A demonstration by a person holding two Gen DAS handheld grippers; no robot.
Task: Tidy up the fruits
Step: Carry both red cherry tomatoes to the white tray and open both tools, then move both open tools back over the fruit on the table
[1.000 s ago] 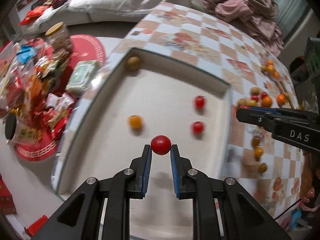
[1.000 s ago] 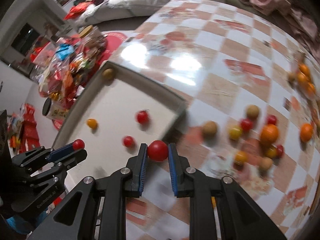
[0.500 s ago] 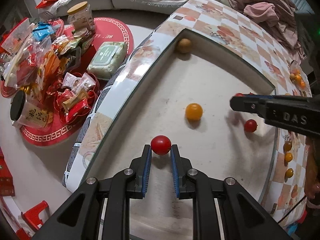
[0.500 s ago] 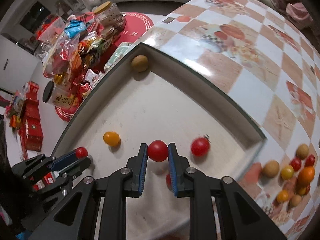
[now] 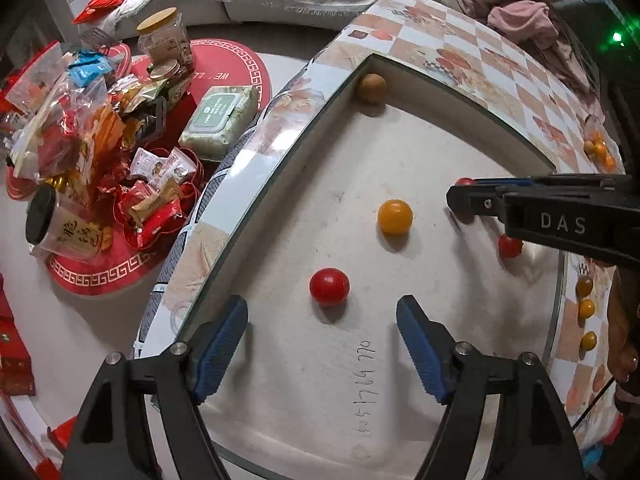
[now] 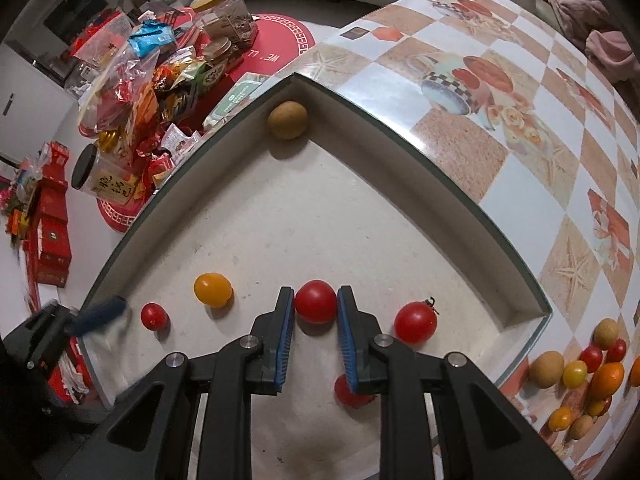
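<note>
A white tray (image 5: 460, 128) (image 6: 400, 152) lies on the chequered table. My left gripper (image 5: 322, 320) is open; a red tomato (image 5: 329, 286) rests on the tray floor just ahead of its fingertips. My right gripper (image 6: 316, 308) is shut on a red tomato (image 6: 315, 301) low over the tray; it also shows in the left wrist view (image 5: 464, 196). In the tray lie a yellow tomato (image 5: 395, 216) (image 6: 213, 289), a brown fruit (image 5: 372, 88) (image 6: 287, 119) in the far corner, and other red tomatoes (image 6: 415, 322) (image 6: 154, 316) (image 5: 510, 246).
A heap of loose fruits (image 6: 580, 380) lies on the table to the right of the tray. Snack packets and jars (image 5: 100, 128) crowd the floor on red mats to the left. A pink cloth (image 5: 520, 12) lies at the table's far end.
My left gripper has opened and let its red tomato down onto the tray. My right gripper has carried its tomato further over the tray, still shut on it.
</note>
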